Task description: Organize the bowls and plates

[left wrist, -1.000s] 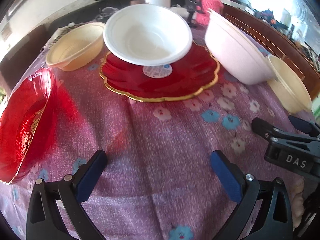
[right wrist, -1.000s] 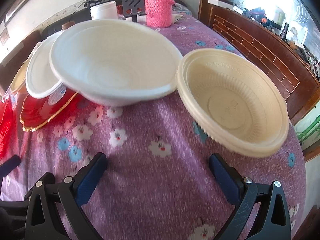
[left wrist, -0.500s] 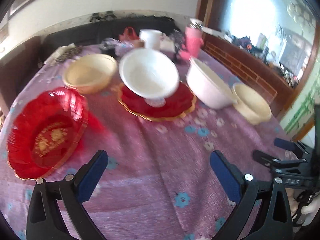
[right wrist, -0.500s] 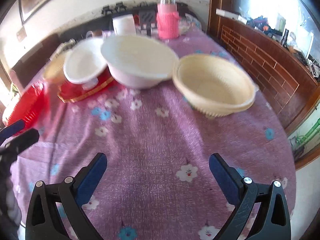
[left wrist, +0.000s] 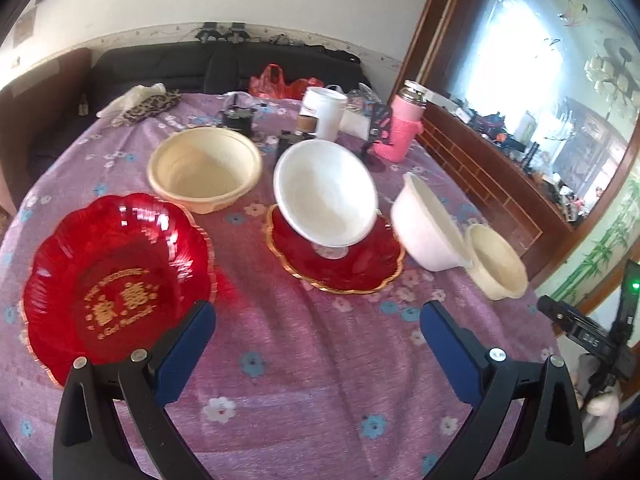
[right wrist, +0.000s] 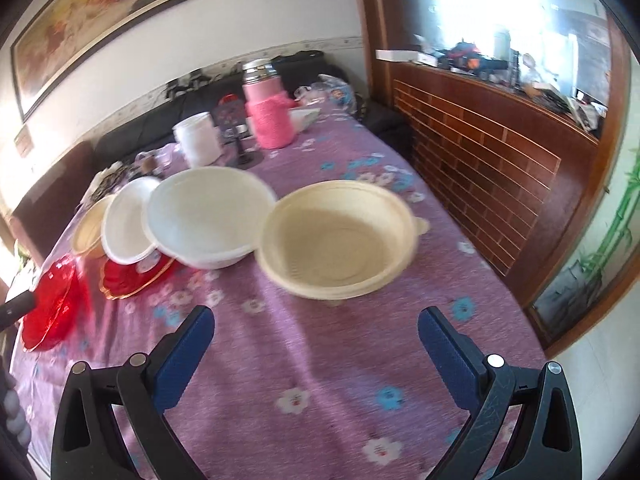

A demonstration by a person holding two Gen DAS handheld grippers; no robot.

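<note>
Ahead of the empty right hand-held gripper [right wrist: 316, 344], cream bowl [right wrist: 340, 236].

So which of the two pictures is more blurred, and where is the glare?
Right wrist view: motion blur smears the cream ribbed plastic bowl and big white bowl. Left wrist view: sharper; window glare upper right, highlights on the red scalloped glass plate.

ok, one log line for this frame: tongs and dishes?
left tongs: open, empty | right tongs: open, empty | small white bowl: tilted on red plate | stacking: not started
</note>
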